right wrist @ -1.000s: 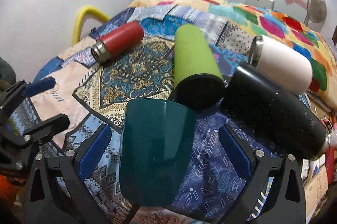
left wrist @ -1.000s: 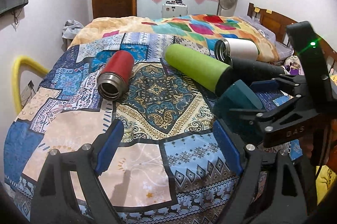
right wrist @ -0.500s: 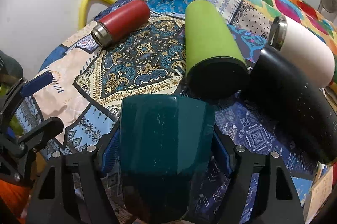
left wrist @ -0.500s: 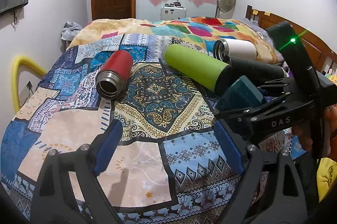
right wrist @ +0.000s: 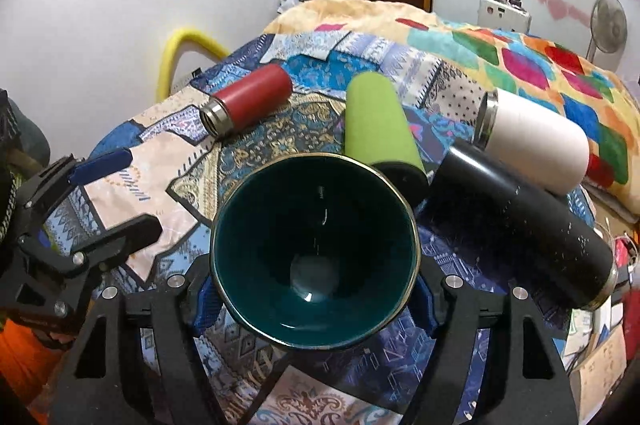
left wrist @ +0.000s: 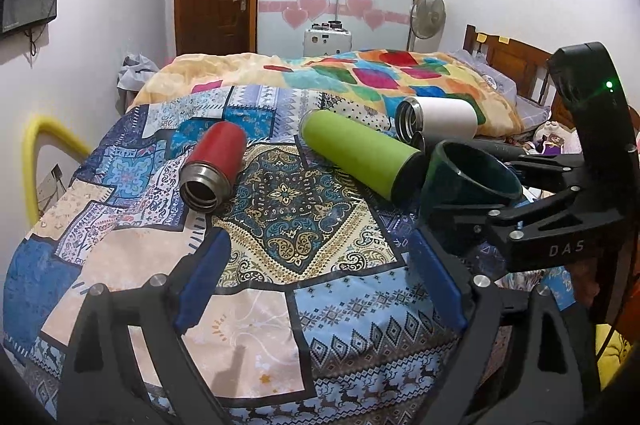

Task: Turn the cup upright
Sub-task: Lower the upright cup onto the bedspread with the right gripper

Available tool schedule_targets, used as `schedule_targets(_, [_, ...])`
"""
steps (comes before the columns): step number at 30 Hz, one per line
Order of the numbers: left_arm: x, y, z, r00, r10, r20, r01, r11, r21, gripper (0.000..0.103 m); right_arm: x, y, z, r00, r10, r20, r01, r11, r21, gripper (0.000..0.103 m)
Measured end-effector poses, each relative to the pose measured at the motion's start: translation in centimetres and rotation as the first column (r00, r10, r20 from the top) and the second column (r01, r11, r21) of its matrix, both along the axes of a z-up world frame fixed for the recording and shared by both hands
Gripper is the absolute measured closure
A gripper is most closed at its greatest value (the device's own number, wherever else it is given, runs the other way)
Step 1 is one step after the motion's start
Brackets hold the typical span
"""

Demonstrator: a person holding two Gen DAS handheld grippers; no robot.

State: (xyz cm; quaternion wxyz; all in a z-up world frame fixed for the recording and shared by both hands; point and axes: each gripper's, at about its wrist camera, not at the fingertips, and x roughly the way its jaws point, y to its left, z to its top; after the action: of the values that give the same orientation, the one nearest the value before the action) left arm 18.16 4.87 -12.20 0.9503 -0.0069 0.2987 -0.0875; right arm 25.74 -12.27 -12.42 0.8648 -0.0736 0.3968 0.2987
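Note:
A dark teal cup (right wrist: 314, 245) is held in my right gripper (right wrist: 316, 299), which is shut on its lower body. The cup's open mouth tilts up toward the right wrist camera. In the left wrist view the same cup (left wrist: 468, 177) sits at the right, mouth up and leaning left, clamped by the right gripper (left wrist: 460, 221). My left gripper (left wrist: 316, 265) is open and empty over the patterned bed cover, left of the cup.
Several flasks lie on their sides on the bed cover (left wrist: 288, 209): red (left wrist: 214, 165), green (left wrist: 360, 153), white (left wrist: 438, 119) and black (right wrist: 520, 221). A yellow foam bar (left wrist: 40, 145) stands at the left edge. A wooden headboard (left wrist: 512, 65) is at the right.
The right gripper closed on the teal cup, lifted it and turned it from mouth-down to mouth-up. The left gripper stayed open and barely moved.

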Motion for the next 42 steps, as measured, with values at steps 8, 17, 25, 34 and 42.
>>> schedule_targets(8, [0.2,0.2,-0.2,1.000,0.002,-0.006,-0.002,1.000,-0.007,0.011,-0.1,0.8,-1.0,1.000,0.021,0.005,-0.021,1.000,-0.018,0.031])
schedule_targets(17, [0.7,1.0,-1.1,0.999,0.019,-0.026,-0.019,0.999,-0.027,0.011,-0.4,1.0,-1.5,0.999,0.010,0.032,-0.009,1.000,-0.010,0.031])
schedule_targets(25, [0.7,1.3,-1.2,0.999,0.031,-0.043,-0.032,0.999,-0.034,0.011,-1.0,1.3,-2.2,1.000,0.014,0.016,-0.014,1.000,0.005,0.030])
schedule_targets(34, [-1.4,0.6,0.9,1.000,0.031,-0.001,-0.031,0.999,-0.015,0.011,-2.5,0.3,-1.2,0.999,-0.017,0.030,0.016,0.999,0.049,0.024])
schedule_targets(42, [-4.7,-0.9,4.7,0.995,0.029,0.098,-0.027,1.000,-0.015,0.011,-7.0,-2.6,3.9,0.983,-0.075,0.166,0.054,0.990,0.128,0.024])
